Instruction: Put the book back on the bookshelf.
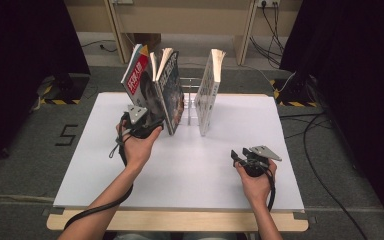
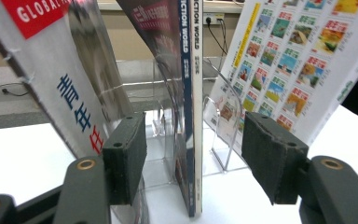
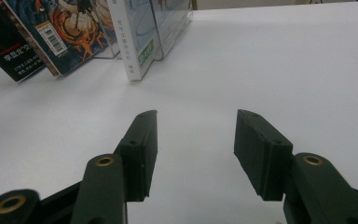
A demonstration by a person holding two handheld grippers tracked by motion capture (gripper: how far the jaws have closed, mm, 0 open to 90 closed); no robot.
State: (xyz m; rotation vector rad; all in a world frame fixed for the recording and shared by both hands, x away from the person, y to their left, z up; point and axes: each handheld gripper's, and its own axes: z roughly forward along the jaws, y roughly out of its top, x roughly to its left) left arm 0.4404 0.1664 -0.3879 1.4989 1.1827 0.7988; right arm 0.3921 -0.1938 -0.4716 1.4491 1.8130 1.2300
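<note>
Three books stand in a clear acrylic rack (image 1: 192,107) at the back of the white table (image 1: 190,170). A red-covered magazine (image 1: 136,75) leans left, a dark book (image 1: 172,92) stands in the middle, and a white book (image 1: 207,92) is at the right. My left gripper (image 1: 152,125) is at the foot of the dark book. In the left gripper view the left gripper (image 2: 193,140) is open, with the dark book's spine (image 2: 191,93) between the pads and touching neither. My right gripper (image 1: 236,156) rests low at the front right, and the right gripper (image 3: 196,126) stands open with nothing in it.
The red magazine's cover (image 2: 65,88) leans close against my left pad. The white book's picture-covered face (image 2: 289,56) tilts away at the right. Bare white table lies ahead of the right gripper, with the white book's spine (image 3: 133,42) farther off. Cables trail on the floor beyond.
</note>
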